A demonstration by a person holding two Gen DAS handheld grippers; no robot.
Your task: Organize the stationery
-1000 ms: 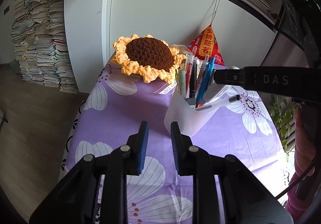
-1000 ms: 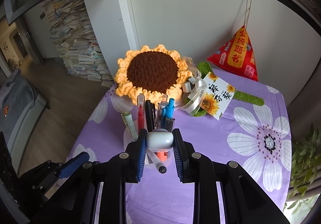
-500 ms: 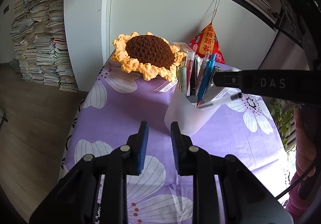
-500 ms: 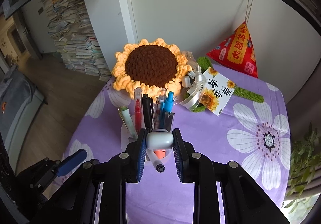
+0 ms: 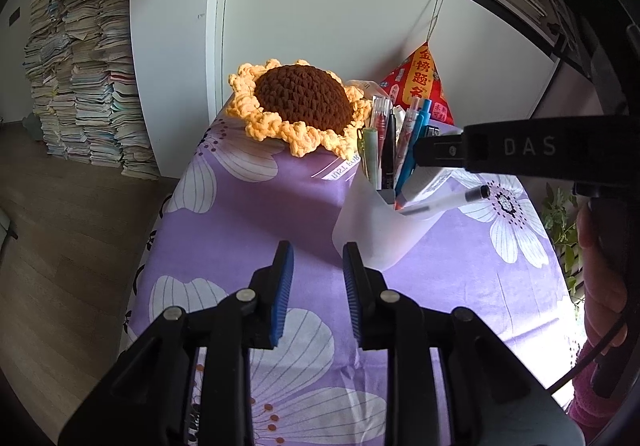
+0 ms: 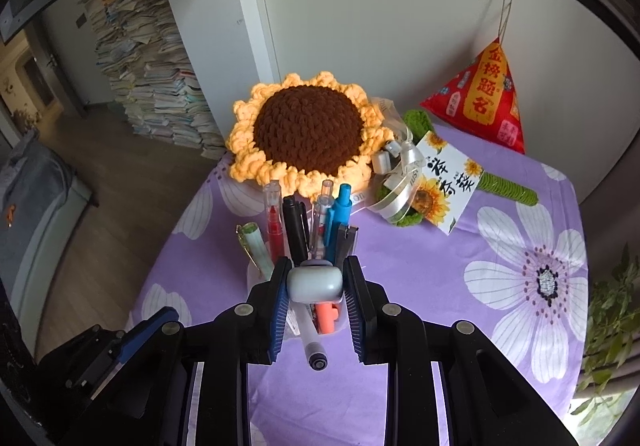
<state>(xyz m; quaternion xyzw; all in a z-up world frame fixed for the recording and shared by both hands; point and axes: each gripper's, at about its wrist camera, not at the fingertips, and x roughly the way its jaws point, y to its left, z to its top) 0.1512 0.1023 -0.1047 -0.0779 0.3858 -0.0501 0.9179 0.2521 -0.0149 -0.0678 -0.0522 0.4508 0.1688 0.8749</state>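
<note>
While the right tool (image 6: 315,283) clamps a grey-white correction tape (image 6: 315,283) at lower centre, over the translucent pen cup (image 5: 376,222), the left tool (image 5: 316,266) stands narrowly parted and empty, its jaws having just been opening above the purple-clothed table (image 5: 248,214); a crocheted sunflower (image 6: 306,132) sits beyond.

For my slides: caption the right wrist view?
Right gripper lowers a white eraser into the pen holder.
</note>
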